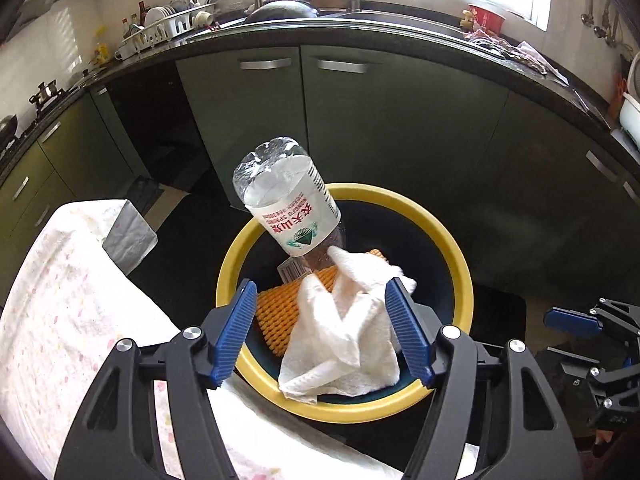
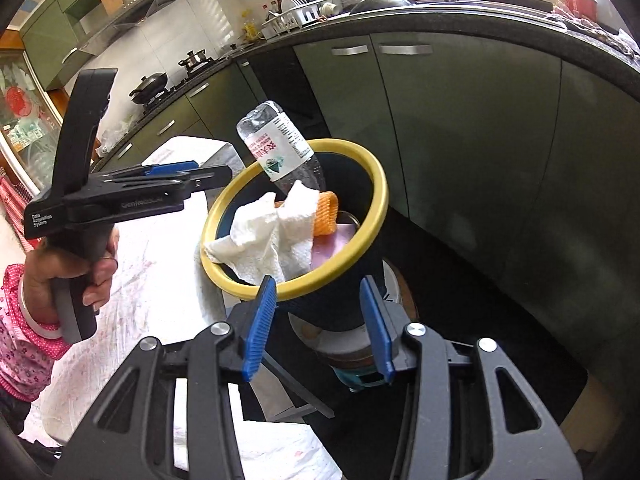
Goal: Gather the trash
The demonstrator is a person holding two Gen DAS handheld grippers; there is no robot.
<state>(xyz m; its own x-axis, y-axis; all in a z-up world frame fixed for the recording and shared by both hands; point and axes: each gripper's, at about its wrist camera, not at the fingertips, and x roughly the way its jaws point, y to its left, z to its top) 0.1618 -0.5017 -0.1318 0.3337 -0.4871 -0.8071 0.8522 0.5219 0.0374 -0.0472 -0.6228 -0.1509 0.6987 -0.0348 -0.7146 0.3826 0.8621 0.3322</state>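
A dark bin with a yellow rim [image 1: 460,264] [image 2: 372,168] stands beside the cloth-covered table. A clear plastic bottle [image 1: 288,200] [image 2: 276,144] sticks out of it neck down. A white paper towel [image 1: 344,340] [image 2: 272,236] lies crumpled over the near rim, on top of orange foam netting [image 1: 278,312] [image 2: 326,216]. My left gripper [image 1: 322,328] is open just above the towel, its pads on either side of it and apart from it. My right gripper [image 2: 320,324] is open and empty, lower, beside the bin's wall.
The table with a flowered white cloth [image 1: 64,320] [image 2: 160,280] lies left of the bin, a silver foil packet [image 1: 130,236] at its far edge. Green kitchen cabinets [image 1: 360,128] and a dark counter [image 1: 360,40] with sink and dishes curve behind. The bin stands on a round stool [image 2: 348,344].
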